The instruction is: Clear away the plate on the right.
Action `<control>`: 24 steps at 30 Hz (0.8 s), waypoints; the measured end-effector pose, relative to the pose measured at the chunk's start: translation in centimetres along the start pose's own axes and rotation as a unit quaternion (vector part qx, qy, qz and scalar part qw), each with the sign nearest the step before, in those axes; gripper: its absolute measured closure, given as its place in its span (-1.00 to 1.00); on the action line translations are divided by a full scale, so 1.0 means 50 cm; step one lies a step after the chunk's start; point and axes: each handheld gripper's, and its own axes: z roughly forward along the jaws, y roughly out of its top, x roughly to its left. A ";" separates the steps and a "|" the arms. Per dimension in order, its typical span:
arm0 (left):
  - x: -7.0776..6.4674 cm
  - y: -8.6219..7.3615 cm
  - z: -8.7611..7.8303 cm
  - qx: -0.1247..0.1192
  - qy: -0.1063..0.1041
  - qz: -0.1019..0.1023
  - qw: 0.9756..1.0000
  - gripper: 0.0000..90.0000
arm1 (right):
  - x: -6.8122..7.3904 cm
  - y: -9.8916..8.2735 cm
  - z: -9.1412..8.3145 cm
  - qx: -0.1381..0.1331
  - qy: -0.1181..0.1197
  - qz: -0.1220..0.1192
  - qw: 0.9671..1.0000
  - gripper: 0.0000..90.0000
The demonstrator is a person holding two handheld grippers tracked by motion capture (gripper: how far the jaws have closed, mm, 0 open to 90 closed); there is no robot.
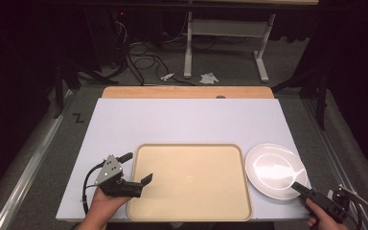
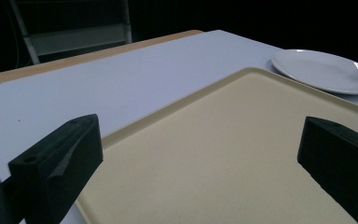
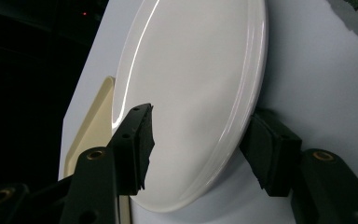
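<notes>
High view: white table (image 1: pixel 182 122) with a beige tray (image 1: pixel 190 181) at the near edge and a white plate (image 1: pixel 275 170) just right of it, both flat on the top. Beyond the table, grey floor with cables (image 1: pixel 141 60) and a white stand (image 1: pixel 227 43).
Left gripper view: the tray's near corner runs between the two black jaws; the plate sits far right by the tray's far rim, cut by the frame edge.
Right gripper view: camera rolled, so the plate stands on edge in the frame; one jaw lies over the plate's face, the other beside its rim on the table side. A sliver of tray shows at left.
Left gripper (image 1: pixel 141 184): jaws wide apart, nothing between them but air above the tray's left edge; hand (image 1: pixel 106 203) grips it from below, wrist cut off by the frame.
Right gripper (image 1: pixel 301 188): jaws apart, straddling the plate's near rim; contact with the rim cannot be made out. Hand (image 1: pixel 323 216) low at the frame corner, partly cut off.
Hard to read: surroundings past the floor are dark.
</notes>
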 end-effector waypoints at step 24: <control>-0.002 0.001 -0.002 -0.001 -0.004 0.002 1.000 -0.97 | -0.028 0.003 -0.005 -0.003 -0.006 0.024 1.000 0.86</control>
